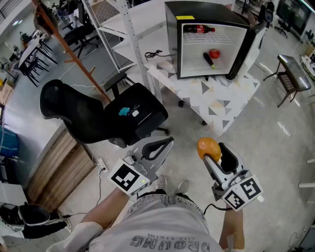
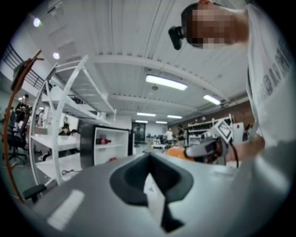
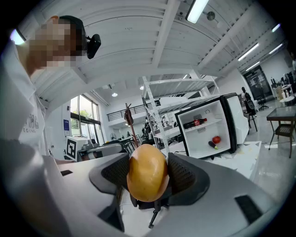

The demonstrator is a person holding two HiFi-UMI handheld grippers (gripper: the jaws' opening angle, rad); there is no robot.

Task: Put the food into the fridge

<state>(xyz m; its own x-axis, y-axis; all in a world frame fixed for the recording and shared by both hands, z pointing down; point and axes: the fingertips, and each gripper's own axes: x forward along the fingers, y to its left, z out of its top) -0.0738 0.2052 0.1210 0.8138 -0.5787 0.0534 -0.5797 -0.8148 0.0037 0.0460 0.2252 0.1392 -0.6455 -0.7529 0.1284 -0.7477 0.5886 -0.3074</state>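
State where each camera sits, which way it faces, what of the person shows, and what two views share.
Head view: on the head, facing steeply down at chair, fridge; shows shirt, left gripper, right gripper.
Left gripper view: rides that gripper, along its shut jaws; fridge at left, shirt at right.
Right gripper view: rides that gripper, along jaws clamping a fruit; shirt at left.
Shared: all show the open fridge.

Print on the T-shirt
"DROMG"-like letters are being displayed on the white T-shirt (image 1: 162, 216), well apart from the fridge (image 1: 206, 11).
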